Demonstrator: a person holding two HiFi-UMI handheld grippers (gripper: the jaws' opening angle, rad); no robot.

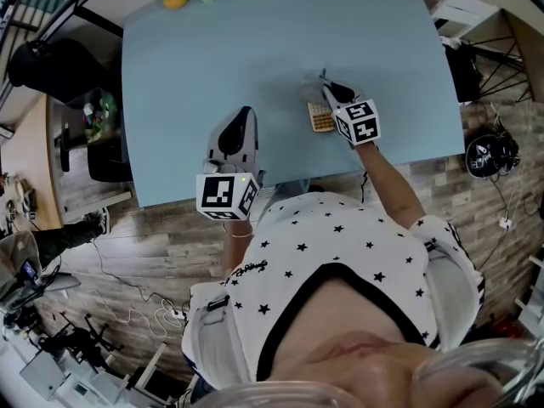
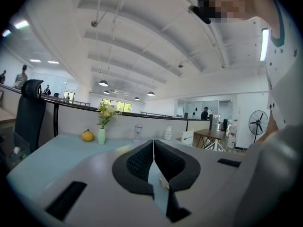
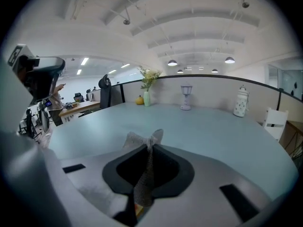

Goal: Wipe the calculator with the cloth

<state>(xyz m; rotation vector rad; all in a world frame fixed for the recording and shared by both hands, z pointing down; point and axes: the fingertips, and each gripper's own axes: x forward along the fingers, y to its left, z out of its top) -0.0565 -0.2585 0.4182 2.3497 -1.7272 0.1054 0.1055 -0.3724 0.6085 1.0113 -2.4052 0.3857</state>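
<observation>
Calculator [image 1: 320,117]: small tan one with orange keys, lying flat on the light blue table [image 1: 212,66], close to the near edge and over on the person's right.
Cloth [image 3: 143,174]: grey mesh-looking rag, running up between the right jaws, with a little tuft poking out past the tips. From the head view it sits just at the calculator's far end; can't tell if it's actually touching it.
Right gripper [image 3: 150,148]: clamped down on the cloth, low over the table right by the calculator's far right corner, marker cube nearest the person.
Left gripper [image 2: 153,144]: jaws pressed together at the tips, nothing in them, just a sliver of table showing through the gap lower down. It hangs over the near edge of the table, well to the left of the calculator.
Far side of table: pale green vase [image 2: 101,135] with yellow-white flowers, and a yellow fruit [image 2: 87,136] just beside it.
</observation>
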